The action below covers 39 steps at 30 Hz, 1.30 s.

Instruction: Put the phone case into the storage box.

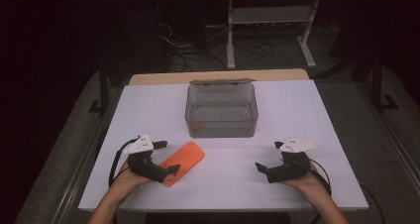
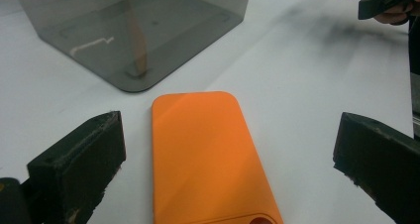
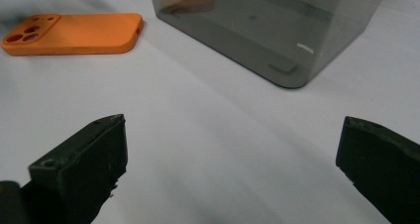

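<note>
An orange phone case [image 1: 183, 163] lies flat on the white table, left of the middle near the front. My left gripper [image 1: 167, 157] is open, one jaw on each side of the case's near end, and neither pad touches it. In the left gripper view the case [image 2: 208, 154] runs up between the jaws of that gripper [image 2: 233, 154], with bare table on both sides. My right gripper [image 1: 268, 156] rests open at the front right with nothing between its fingers. In the right gripper view, this gripper [image 3: 233, 154] faces bare table, and the case [image 3: 74, 33] lies far off at the upper left with its camera cutouts showing.
A smoky clear plastic box [image 1: 222, 110] stands open-topped at the back middle of the table [image 1: 297, 110]; it looks empty. The box [image 2: 133, 30] is just beyond the case. Behind the table are a white metal frame [image 1: 267, 16] and cables on the floor.
</note>
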### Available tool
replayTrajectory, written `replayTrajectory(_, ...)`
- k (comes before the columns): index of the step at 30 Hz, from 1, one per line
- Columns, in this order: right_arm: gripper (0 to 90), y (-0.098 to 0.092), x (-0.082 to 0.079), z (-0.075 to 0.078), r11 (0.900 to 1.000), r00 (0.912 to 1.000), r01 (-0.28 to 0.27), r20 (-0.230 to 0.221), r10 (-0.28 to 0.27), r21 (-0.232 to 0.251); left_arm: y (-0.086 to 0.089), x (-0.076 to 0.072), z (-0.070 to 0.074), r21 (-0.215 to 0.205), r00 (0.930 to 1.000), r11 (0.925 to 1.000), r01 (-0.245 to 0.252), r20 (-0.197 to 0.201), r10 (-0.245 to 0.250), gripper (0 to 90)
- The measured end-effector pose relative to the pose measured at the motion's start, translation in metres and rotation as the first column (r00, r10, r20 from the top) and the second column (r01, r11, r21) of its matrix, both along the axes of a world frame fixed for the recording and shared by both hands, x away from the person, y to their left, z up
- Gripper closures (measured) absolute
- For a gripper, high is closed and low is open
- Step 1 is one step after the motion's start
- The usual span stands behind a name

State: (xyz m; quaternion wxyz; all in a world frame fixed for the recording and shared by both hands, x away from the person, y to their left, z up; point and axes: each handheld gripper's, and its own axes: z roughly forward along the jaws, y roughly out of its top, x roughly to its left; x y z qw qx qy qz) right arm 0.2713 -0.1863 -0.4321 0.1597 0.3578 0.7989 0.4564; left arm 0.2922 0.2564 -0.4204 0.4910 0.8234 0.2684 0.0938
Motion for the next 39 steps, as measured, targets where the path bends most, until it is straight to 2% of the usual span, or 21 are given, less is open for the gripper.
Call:
replayTrajectory(23,0.0,0.0,0.0,0.0,1.0,1.0,-0.002,0.001,0.002,-0.003,0.007,0.008,0.01,0.023,0.9991,0.999,-0.039,0.021,0.038,0.0)
replayTrajectory(39,0.0,0.0,0.0,0.001,1.0,1.0,0.0,0.002,0.0,0.001,-0.007,0.019,0.023,0.028,0.9969,0.9973,-0.067,0.044,0.066,0.0)
